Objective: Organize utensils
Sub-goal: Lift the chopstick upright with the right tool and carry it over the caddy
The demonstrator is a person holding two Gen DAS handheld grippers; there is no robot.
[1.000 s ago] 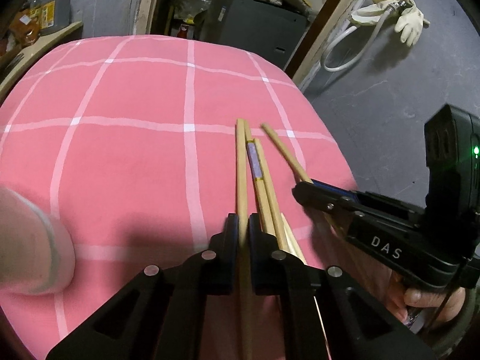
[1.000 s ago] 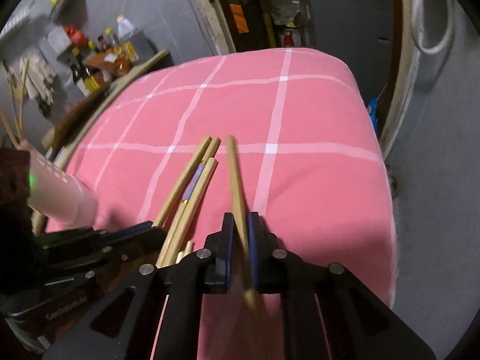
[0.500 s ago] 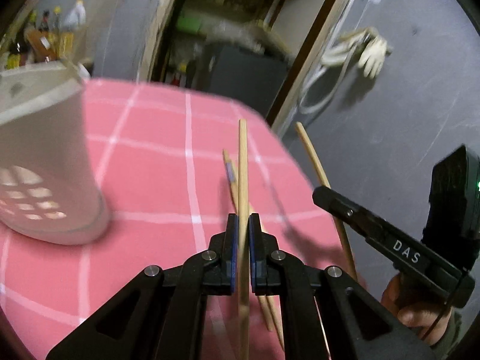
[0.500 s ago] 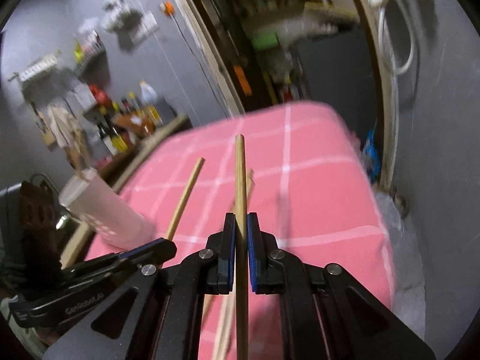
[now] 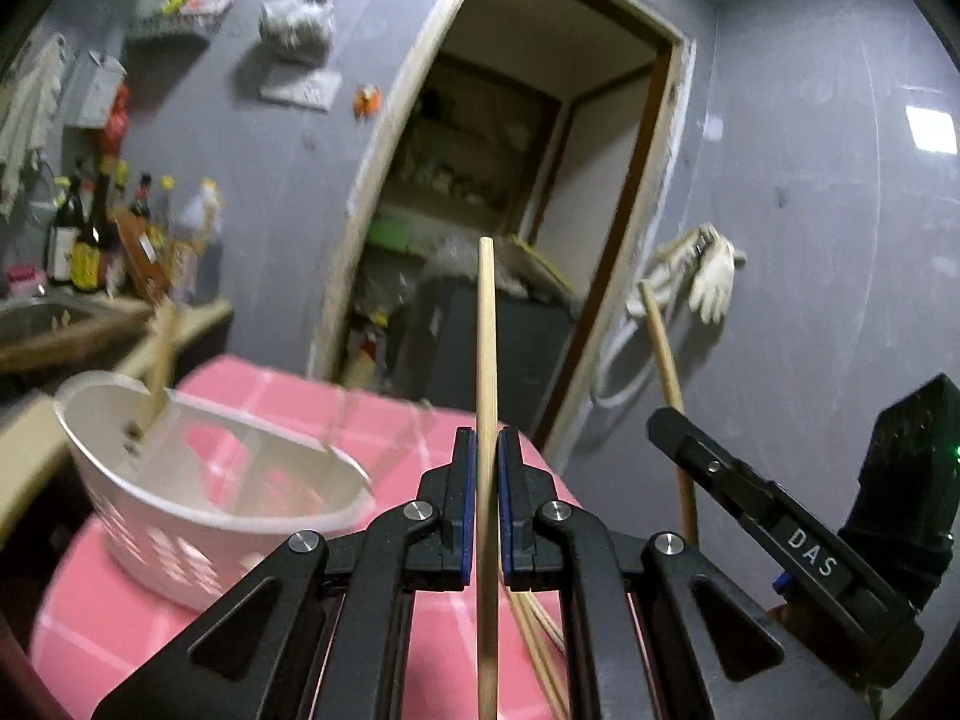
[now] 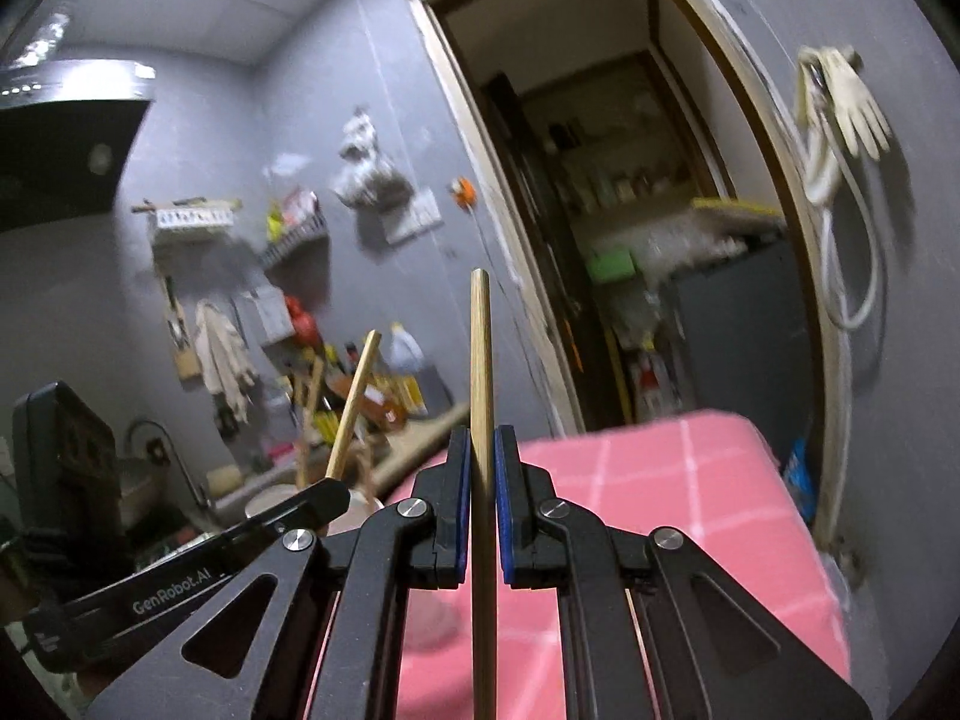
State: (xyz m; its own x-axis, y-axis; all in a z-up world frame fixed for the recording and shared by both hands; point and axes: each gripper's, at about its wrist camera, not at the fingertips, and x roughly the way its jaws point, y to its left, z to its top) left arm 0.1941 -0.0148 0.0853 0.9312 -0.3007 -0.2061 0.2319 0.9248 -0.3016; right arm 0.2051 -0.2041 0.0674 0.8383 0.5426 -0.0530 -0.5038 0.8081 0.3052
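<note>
The left claw (image 5: 487, 504) is clamped tight on 1 pale wooden chopstick (image 5: 486, 360), which runs straight up between its blue pads, its far tip standing in front of the open doorway (image 5: 540, 180). The right claw (image 6: 480, 504) is likewise closed hard on a second chopstick (image 6: 481, 372), a slightly darker one, also upright between the pads.

In the left wrist view the right claw shows at the right edge with its chopstick rising above its black finger, near the pale gloves (image 5: 708, 276) hanging on the grey wall. In the right wrist view the left claw sits at the lower left, its chopstick slanting up toward the shelves of bottles (image 6: 384, 384).

Below both claws lies the surface under a pink checked cloth (image 5: 288, 396). On its left part stands a white perforated utensil holder (image 5: 198, 516), divided inside, with what looks like a wooden utensil leaning in its far left compartment; blur keeps it from being told more closely. A few more chopsticks (image 5: 540, 654) lie on the cloth near the camera, just right of the left claw's stick.
</note>
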